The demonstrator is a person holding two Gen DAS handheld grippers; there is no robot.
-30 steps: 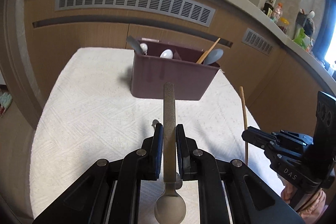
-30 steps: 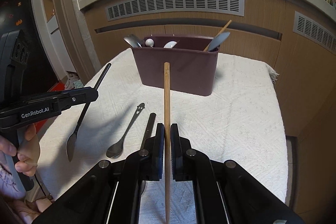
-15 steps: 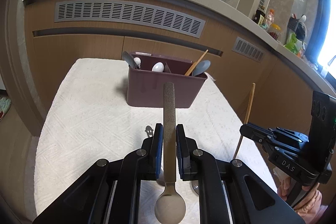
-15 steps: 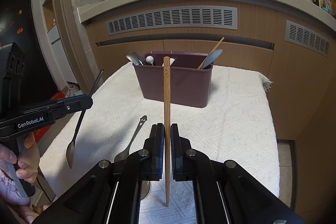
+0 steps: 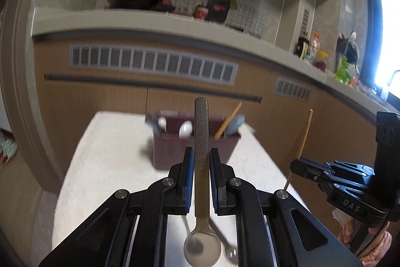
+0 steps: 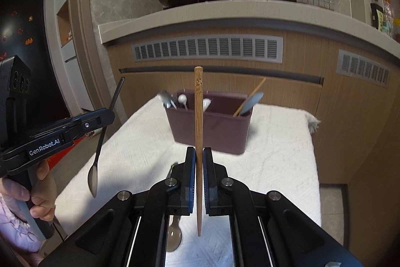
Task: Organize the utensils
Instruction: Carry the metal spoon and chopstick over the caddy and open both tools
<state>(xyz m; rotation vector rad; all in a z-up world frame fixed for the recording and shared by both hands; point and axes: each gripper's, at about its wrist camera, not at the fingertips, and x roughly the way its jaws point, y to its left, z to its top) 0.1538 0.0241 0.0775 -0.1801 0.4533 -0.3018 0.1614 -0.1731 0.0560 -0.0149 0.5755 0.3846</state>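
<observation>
My left gripper point(image 5: 201, 159) clenches a spoon point(image 5: 201, 167), my right gripper point(image 6: 198, 162) a chopstick point(image 6: 198, 142); both short of the half-filled holder point(image 6: 212, 129), one spoon point(image 6: 174, 234) left lying.

Caddy point(image 6: 212, 131): we see it on the table point(image 6: 280, 154), toward the far edge, near the middle.
In the caddy: spoons at its left end, a stick and spoon at its right.
Loose spoon point(image 6: 174, 237): on the table near the front edge.
Counter point(image 6: 225, 14): behind the table.

Matt metal spoon point(image 5: 201, 167) — wooden chopstick point(image 6: 198, 129) — rough white cloth point(image 6: 280, 154)
</observation>
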